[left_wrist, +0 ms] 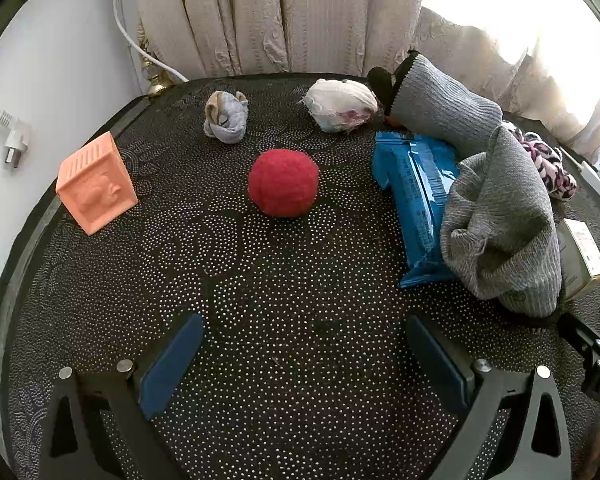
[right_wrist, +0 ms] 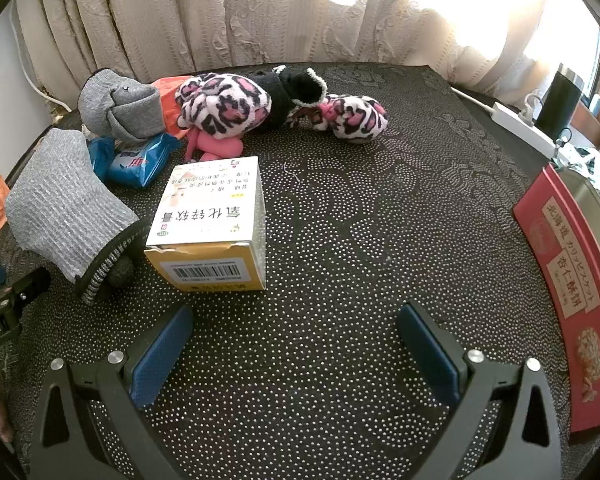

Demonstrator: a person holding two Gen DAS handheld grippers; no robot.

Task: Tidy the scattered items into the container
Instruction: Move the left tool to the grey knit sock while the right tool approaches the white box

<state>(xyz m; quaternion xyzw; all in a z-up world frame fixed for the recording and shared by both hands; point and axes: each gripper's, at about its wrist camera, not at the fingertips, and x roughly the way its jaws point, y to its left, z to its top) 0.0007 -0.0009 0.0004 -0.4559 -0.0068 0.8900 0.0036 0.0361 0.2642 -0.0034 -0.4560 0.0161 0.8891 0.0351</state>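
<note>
My left gripper [left_wrist: 304, 340] is open and empty above the dark dotted table [left_wrist: 292, 360]. Ahead of it lie a red ball [left_wrist: 283, 183], an orange cube [left_wrist: 96, 182], a grey rolled sock [left_wrist: 226, 117], a white sock bundle [left_wrist: 340, 105], a blue packet [left_wrist: 416, 196] and grey knit socks [left_wrist: 500, 224]. My right gripper [right_wrist: 294, 332] is open and empty. Ahead of it stands a white and yellow box [right_wrist: 212, 220], with leopard-print socks [right_wrist: 224, 104] further back. The red container [right_wrist: 568, 284] is at the right edge.
Curtains [left_wrist: 300, 16] hang behind the table. A white cable and plug [left_wrist: 14, 140] hang on the left wall. A power strip [right_wrist: 520, 124] and a dark cup [right_wrist: 560, 100] sit at the far right. The left gripper's body [right_wrist: 0, 304] shows at the right wrist view's left edge.
</note>
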